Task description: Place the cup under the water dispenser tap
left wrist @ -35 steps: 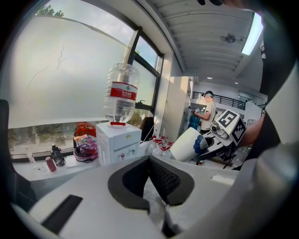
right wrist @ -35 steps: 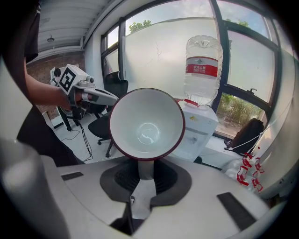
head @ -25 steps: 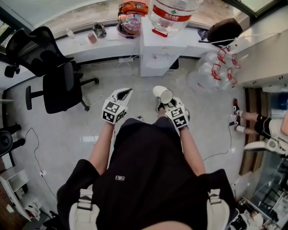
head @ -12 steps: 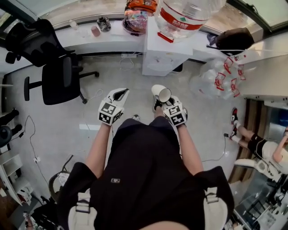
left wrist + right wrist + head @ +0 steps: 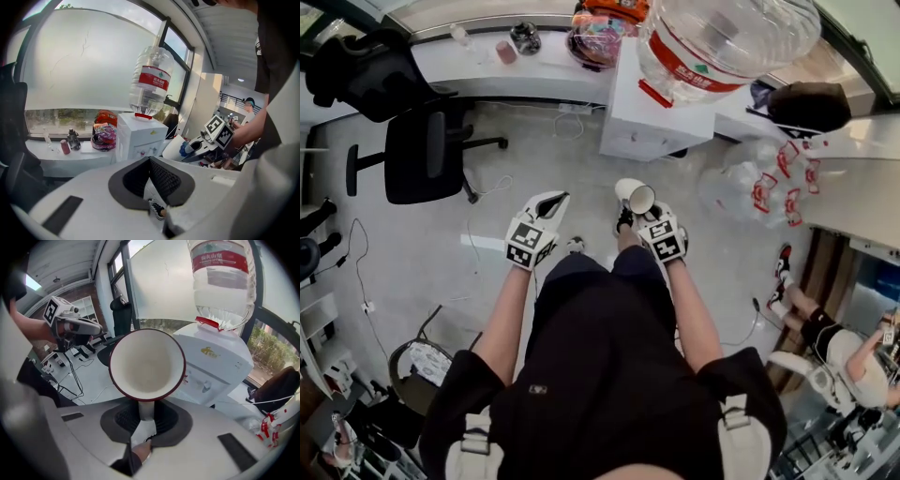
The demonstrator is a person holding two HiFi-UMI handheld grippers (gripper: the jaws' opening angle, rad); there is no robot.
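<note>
The cup [image 5: 636, 195] is held off the floor, well short of the water dispenser [image 5: 661, 122], with its red-rimmed mouth tilted up. It is pinched by the right gripper [image 5: 642, 212]. Only the right gripper view shows the grip itself: the two dark pads are pressed on a white part of the cup below the rim. That view also shows the dispenser's front and its taps [image 5: 204, 387], which are hidden from above in the head view. The left gripper [image 5: 551, 201] is seen beside the right one. In its own view the jaws are spread a little, with nothing between them but floor and a shoe [image 5: 157, 210]. From the head view alone, bare floor is seen between cup and dispenser. Compared with a second ago, the inverted bottle [image 5: 722, 42] fills more of the head view and the same grip is kept on the cup.
</note>
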